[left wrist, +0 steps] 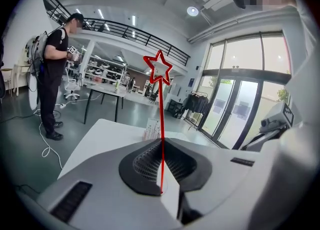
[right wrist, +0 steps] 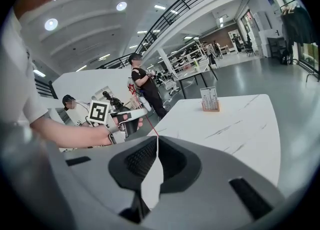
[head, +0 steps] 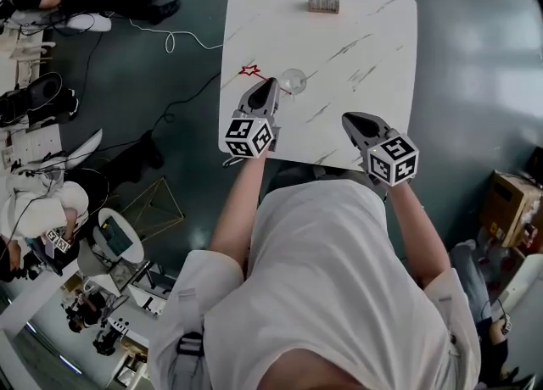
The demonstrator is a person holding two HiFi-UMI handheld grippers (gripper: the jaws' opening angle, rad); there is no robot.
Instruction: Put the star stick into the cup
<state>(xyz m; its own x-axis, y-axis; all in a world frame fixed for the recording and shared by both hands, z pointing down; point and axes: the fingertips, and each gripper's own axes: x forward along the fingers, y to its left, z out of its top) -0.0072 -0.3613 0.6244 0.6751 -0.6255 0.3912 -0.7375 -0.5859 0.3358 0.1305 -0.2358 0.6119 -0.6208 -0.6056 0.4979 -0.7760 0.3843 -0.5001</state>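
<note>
So far we have only the first half of the job done: the thin red star stick (left wrist: 161, 119) is picked up, but it is not yet in the clear glass cup (head: 293, 81). Our left gripper (left wrist: 161, 143) has its jaws pinched tight on the lower end of the shaft. Its own view shows the shaft running up and away from the jaws to the outlined star at the tip. What is left, by our reckoning, is to bring one end over the cup's mouth, lower it inside and let go.

From the head view, the cup stands upright on the white marble-patterned square table (head: 373, 32), toward its left side, and looks empty. The left gripper (head: 271, 84) hovers just beside the cup, on its left and a little nearer to us. Its tip is close to the rim, and we cannot tell whether the two touch. The star stick (head: 250, 71) lies slantwise across that tip. The star end points left, away from the cup and toward the table's left edge, while the short plain end reaches toward the cup's near side. No part of it appears to be inside the glass.

Our right gripper (right wrist: 154, 139) has its jaws together with nothing between them. In the head view the right gripper (head: 349, 119) hangs over the near right part of the table, well apart from both the cup and the star stick.
</note>
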